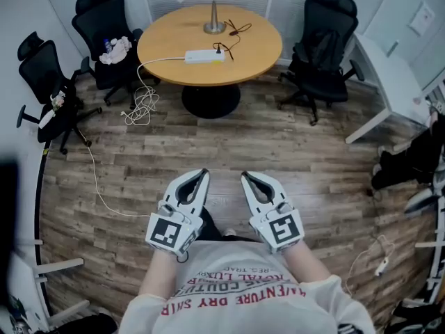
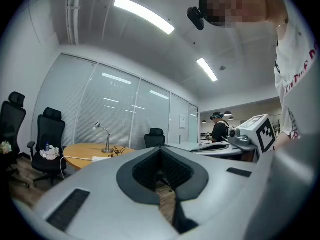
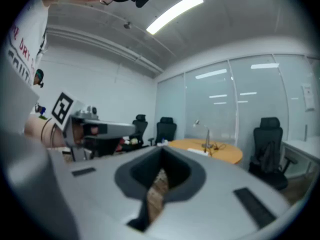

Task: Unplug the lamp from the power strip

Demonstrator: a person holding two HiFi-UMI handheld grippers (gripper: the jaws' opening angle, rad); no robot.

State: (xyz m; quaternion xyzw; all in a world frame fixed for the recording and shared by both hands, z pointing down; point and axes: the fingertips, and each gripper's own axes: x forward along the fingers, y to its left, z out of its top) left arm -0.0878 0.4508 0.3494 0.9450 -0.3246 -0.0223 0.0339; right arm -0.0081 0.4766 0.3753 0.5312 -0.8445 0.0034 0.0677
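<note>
Observation: the person stands on the wood floor well apart from the round surface (image 1: 257,47), facing it. On the surface, the lamp (image 1: 214,26) stands upright toward the far side and the white power strip (image 1: 204,56) lies nearer the front edge. The lamp's black cord (image 1: 229,37) loops across the top between them and ends in a plug (image 1: 219,48) seated in the strip. A white cable (image 1: 142,96) drops off the surface's left edge into a coil on the floor. Left tongs (image 1: 204,172) and right tongs (image 1: 245,176) are held side by side at the person's front, far short of the surface. Both are clenched tip to tip with nothing between them. Judgement: the step in hand is the approach; unplugging is not yet begun. The next move calls for walking up to the surface and releasing the tongs. One should then pin the strip so it cannot slide while the other takes the black plug and draws it straight out of its socket.
</note>
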